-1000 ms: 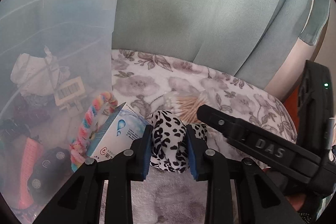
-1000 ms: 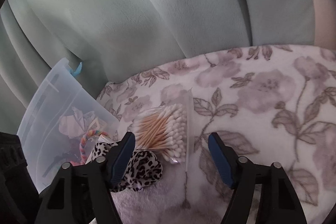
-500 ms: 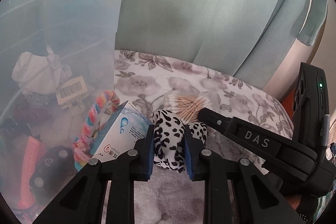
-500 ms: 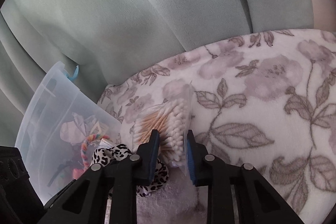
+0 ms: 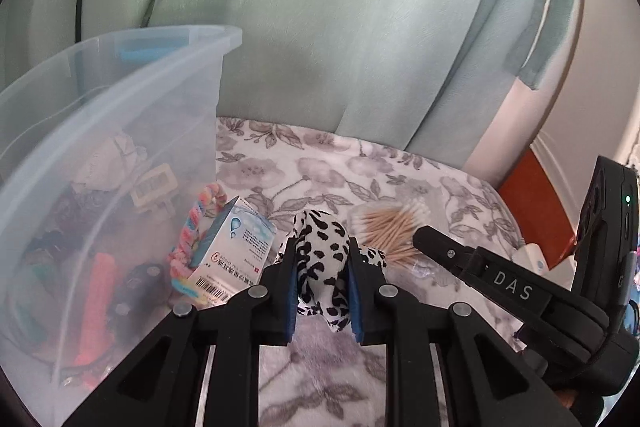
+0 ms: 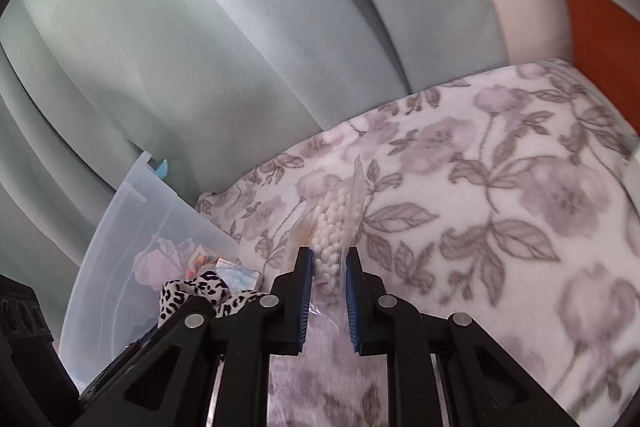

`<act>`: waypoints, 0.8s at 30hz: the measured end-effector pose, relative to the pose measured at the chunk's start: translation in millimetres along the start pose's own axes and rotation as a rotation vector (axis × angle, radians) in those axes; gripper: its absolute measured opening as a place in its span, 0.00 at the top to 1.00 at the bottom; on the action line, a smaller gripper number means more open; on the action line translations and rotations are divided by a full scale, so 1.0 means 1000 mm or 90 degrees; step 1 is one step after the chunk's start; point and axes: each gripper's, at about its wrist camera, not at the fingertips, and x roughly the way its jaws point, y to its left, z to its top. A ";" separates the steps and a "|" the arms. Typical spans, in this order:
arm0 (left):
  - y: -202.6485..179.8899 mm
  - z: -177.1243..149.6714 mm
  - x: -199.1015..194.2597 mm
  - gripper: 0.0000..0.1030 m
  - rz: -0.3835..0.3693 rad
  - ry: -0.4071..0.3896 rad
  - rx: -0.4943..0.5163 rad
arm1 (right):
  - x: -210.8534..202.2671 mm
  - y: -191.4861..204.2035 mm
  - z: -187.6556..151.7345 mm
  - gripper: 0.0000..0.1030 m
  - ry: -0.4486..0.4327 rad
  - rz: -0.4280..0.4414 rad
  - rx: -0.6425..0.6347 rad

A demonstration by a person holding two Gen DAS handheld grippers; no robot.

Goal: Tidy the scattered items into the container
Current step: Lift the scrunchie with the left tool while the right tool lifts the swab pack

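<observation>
Two grippers worked side by side above a floral blanket (image 6: 500, 187). The left gripper (image 5: 322, 267) had its blue-padded fingers (image 5: 291, 291) pinched on a leopard-print cloth (image 5: 320, 251), held just beside a clear plastic container (image 5: 120, 131). A small white and blue box (image 5: 236, 247) and a pastel braided ring (image 5: 192, 227) leaned against the container's wall. The right gripper (image 6: 326, 283) had its fingers (image 6: 304, 291) pressed on a clear bag of cotton swabs (image 6: 334, 219), near the cloth. Green curtains (image 6: 240, 27) hung behind.
</observation>
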 end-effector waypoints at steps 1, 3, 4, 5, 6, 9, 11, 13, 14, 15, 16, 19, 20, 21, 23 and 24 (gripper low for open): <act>-0.001 -0.001 -0.006 0.79 -0.002 -0.003 0.003 | -0.007 0.001 -0.004 0.83 -0.006 -0.003 0.008; -0.002 -0.002 -0.019 0.79 -0.006 -0.011 0.007 | -0.022 0.000 -0.008 0.83 -0.016 -0.006 0.023; -0.002 -0.002 -0.026 0.79 -0.007 -0.016 0.007 | -0.028 0.000 -0.010 0.83 -0.020 -0.009 0.030; -0.002 -0.003 -0.033 0.79 -0.008 -0.020 0.007 | -0.035 0.000 -0.012 0.83 -0.025 -0.010 0.036; -0.001 -0.003 -0.040 0.79 -0.009 -0.025 0.006 | -0.043 0.000 -0.014 0.83 -0.029 -0.012 0.039; 0.001 -0.002 -0.063 0.79 -0.014 -0.046 0.005 | -0.065 0.006 -0.021 0.83 -0.043 -0.010 0.045; 0.003 -0.002 -0.078 0.79 -0.015 -0.059 0.003 | -0.080 0.012 -0.025 0.83 -0.055 -0.007 0.043; 0.004 -0.001 -0.093 0.79 -0.018 -0.073 0.001 | -0.094 0.022 -0.027 0.83 -0.067 -0.004 0.040; 0.005 0.000 -0.100 0.79 -0.019 -0.080 0.000 | -0.101 0.028 -0.028 0.83 -0.074 -0.005 0.037; 0.006 0.000 -0.107 0.79 -0.020 -0.087 0.000 | -0.107 0.033 -0.028 0.83 -0.080 -0.005 0.032; 0.006 0.000 -0.114 0.79 -0.021 -0.094 -0.001 | -0.115 0.038 -0.029 0.83 -0.087 -0.003 0.028; 0.009 0.002 -0.135 0.79 -0.025 -0.114 -0.005 | -0.134 0.054 -0.027 0.83 -0.109 0.002 0.017; 0.011 0.002 -0.142 0.79 -0.026 -0.121 -0.007 | -0.141 0.059 -0.026 0.83 -0.116 0.005 0.013; 0.012 0.002 -0.148 0.79 -0.027 -0.128 -0.008 | -0.146 0.065 -0.026 0.83 -0.123 0.008 0.009; 0.015 0.002 -0.160 0.79 -0.029 -0.140 -0.011 | -0.154 0.075 -0.026 0.83 -0.136 0.012 0.000; 0.016 0.002 -0.167 0.79 -0.030 -0.147 -0.012 | -0.158 0.080 -0.026 0.83 -0.142 0.013 -0.004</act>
